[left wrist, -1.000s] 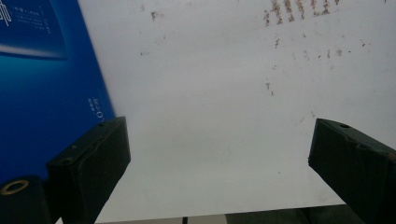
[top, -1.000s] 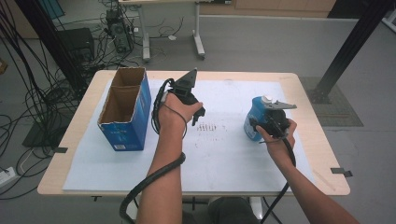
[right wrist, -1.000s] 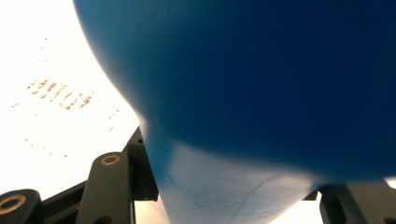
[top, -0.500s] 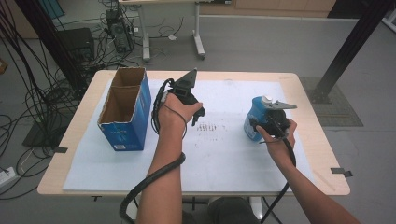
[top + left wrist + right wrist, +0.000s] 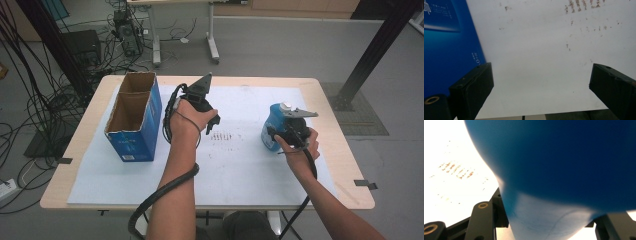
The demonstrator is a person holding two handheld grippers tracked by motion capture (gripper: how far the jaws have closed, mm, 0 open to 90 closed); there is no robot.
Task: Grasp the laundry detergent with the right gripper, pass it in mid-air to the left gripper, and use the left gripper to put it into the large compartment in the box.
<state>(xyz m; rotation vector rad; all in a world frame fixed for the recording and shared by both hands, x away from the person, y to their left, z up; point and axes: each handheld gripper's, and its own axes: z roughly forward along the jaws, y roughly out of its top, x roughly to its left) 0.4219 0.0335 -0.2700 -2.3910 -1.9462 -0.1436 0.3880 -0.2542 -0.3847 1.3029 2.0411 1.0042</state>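
Blue bottle (image 5: 274, 131) clamped in right gripper (image 5: 286, 131), well right of cardboard box (image 5: 134, 120), left gripper (image 5: 202, 107) wide open, empty, between them.

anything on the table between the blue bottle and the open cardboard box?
Mainly the left gripper: its hand hovers over the white mat about midway between the blue bottle, clamped in the right gripper, and the cardboard box. The left's jaws are open and empty. Only brown stains mark the mat.
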